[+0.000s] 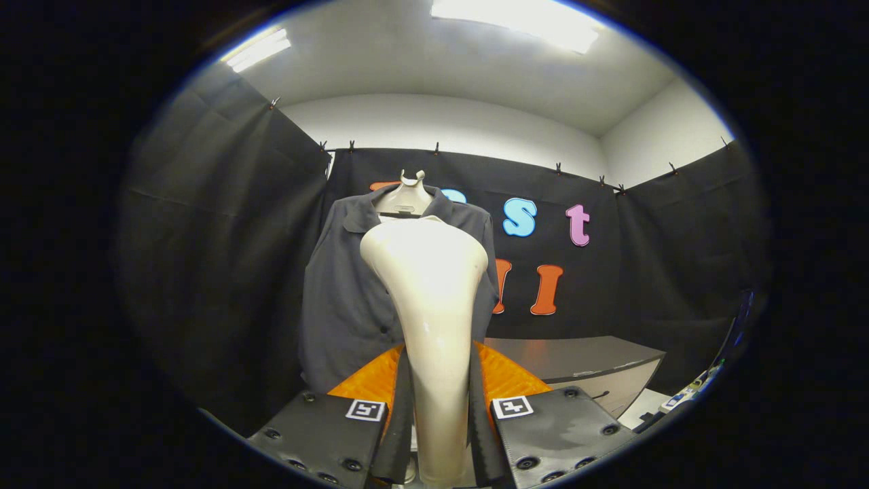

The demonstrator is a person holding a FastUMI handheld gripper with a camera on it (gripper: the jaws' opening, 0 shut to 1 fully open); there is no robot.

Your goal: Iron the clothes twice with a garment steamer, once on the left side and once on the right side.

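Note:
A cream-white garment steamer [432, 319] stands upright between my fingers, its wide head rising above them. My gripper [440, 414] is shut on the steamer's handle, with both fingers pressed against its sides. Beyond the steamer hangs a dark grey collared shirt [339, 299] on a pale hanger [406, 197]. The steamer head covers the shirt's middle and right side. How far the head stands from the cloth I cannot tell.
A grey table [584, 360] stands behind and to the right of the shirt. Black cloth walls close in the booth on the left, back and right. Some small items [686, 401] lie at the lower right.

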